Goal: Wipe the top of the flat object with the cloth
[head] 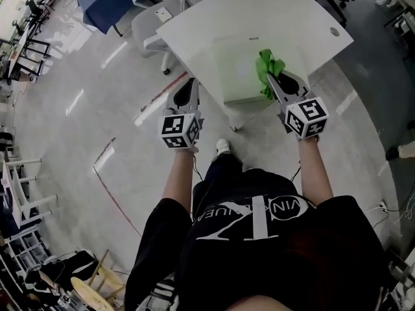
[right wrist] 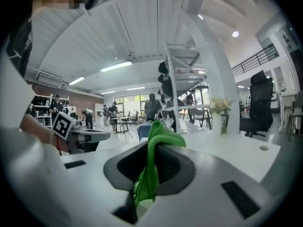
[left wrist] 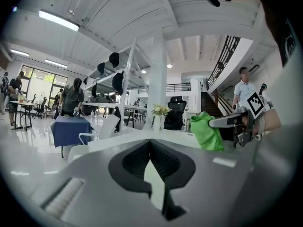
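The green cloth (head: 268, 69) is clamped between the jaws of the right gripper (head: 277, 83) and is seen bunched over the right part of the flat object (head: 233, 70), which lies at the near edge of the white table (head: 259, 11). The left gripper (head: 188, 91) is held off that edge, over the floor (head: 97, 109), with its jaws closed on nothing.

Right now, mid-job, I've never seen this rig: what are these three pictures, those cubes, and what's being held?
No robot: a person holds a hand-held gripper in each hand; the marker cubes are part of them. One picture looks down from the person's head; the other two come from cameras riding on each gripper, looking along its jaws. On the white table lies a pale flat object. The right hand-held gripper is shut on a green cloth at that object's right edge. The left hand-held gripper is shut, empty, beside the table.
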Demonstrator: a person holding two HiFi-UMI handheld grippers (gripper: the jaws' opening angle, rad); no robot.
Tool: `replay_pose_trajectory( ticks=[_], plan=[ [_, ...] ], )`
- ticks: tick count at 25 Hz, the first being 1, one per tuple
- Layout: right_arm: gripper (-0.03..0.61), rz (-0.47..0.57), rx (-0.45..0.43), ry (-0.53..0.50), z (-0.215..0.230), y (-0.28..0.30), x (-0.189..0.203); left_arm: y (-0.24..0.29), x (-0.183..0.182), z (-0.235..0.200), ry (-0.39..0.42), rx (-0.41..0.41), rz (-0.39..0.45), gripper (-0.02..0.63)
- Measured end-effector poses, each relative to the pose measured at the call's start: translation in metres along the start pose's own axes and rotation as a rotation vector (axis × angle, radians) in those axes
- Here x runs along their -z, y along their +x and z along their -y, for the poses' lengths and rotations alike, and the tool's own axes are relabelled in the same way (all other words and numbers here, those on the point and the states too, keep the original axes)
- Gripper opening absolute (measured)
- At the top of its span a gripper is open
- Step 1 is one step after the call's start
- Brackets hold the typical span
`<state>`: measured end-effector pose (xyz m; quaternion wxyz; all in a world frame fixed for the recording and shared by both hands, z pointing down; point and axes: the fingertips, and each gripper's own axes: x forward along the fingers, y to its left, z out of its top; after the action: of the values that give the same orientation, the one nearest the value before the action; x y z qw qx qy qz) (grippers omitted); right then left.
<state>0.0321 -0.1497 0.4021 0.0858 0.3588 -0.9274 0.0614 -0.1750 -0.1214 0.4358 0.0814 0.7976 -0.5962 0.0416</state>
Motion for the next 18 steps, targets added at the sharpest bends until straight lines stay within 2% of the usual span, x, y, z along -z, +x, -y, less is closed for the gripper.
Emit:
replay_pose_trajectory(
  ticks=[10, 14, 15, 17, 18],
  plan=[
    [0.035, -0.065, 0.014, 0.010, 0.004, 0.080, 0.000, 0.064, 0.011, -0.040, -0.024, 0.134, -0.068, 0.014],
    [0.035, -0.095, 0.033, 0.013, 0.003, 0.103, 0.005, 0.076, 0.025, -0.049, -0.057, 0.189, -0.095, 0.017],
    [0.034, -0.105, 0.035, 0.010, 0.002, 0.108, 0.006, 0.079, 0.029, -0.048, -0.074, 0.209, -0.102, 0.034],
    [0.035, -0.125, 0.033, 0.002, 0.000, 0.118, 0.005, 0.085, 0.038, -0.042, -0.116, 0.256, -0.129, 0.144],
    [0.035, -0.135, 0.028, 0.000, -0.001, 0.124, 0.004, 0.088, 0.044, -0.037, -0.140, 0.281, -0.149, 0.160]
  ],
)
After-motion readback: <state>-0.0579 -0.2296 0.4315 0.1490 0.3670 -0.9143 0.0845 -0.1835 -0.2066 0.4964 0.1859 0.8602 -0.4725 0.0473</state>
